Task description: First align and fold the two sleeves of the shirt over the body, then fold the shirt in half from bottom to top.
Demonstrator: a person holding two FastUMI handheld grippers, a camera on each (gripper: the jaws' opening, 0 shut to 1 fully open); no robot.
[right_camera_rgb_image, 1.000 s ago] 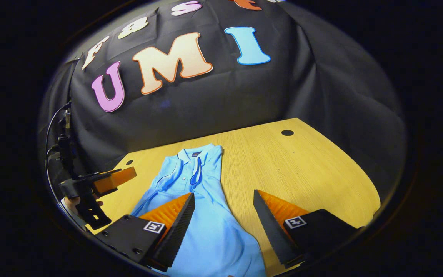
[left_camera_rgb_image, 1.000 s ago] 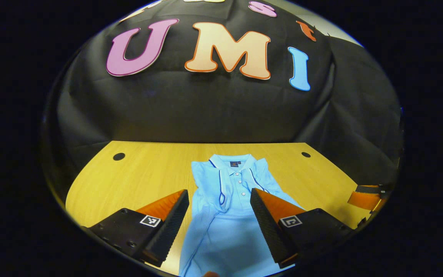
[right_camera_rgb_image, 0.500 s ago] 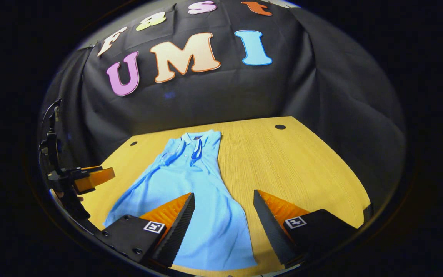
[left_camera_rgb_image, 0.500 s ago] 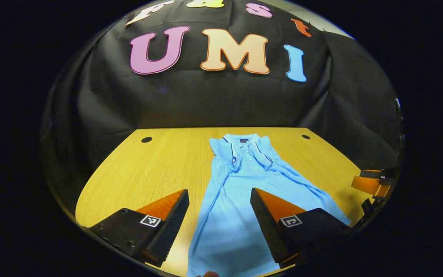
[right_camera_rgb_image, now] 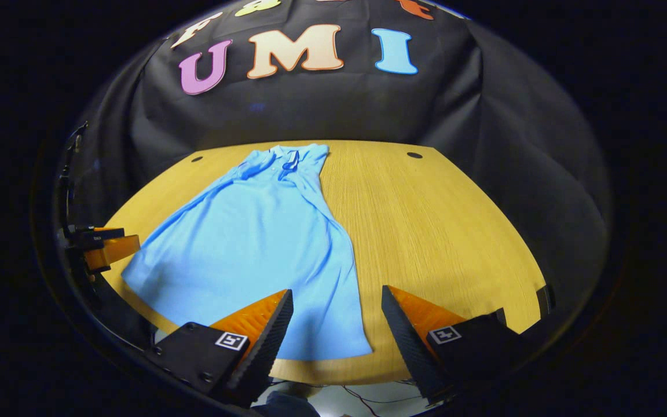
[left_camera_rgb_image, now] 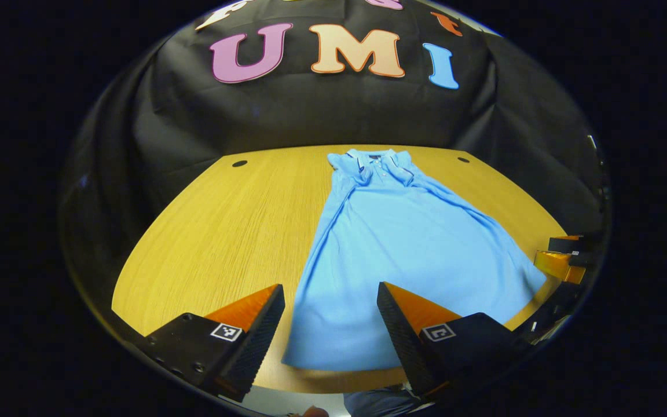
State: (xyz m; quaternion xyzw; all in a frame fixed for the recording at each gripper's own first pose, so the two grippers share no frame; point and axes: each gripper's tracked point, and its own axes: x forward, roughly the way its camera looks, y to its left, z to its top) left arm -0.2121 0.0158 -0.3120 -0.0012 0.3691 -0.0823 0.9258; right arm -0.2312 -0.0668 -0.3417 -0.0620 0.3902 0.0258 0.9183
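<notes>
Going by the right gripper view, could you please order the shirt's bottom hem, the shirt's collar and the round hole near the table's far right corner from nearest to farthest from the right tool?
From the right tool, which is open:
1. Shirt's bottom hem, just ahead, slightly left.
2. Shirt's collar, at the table's far edge, left of centre.
3. Round hole, at the far edge, to the right.
The collar and the hole lie about equally far, too close to call.

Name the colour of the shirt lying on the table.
Light blue; the shirt shows best in the left gripper view.
</notes>
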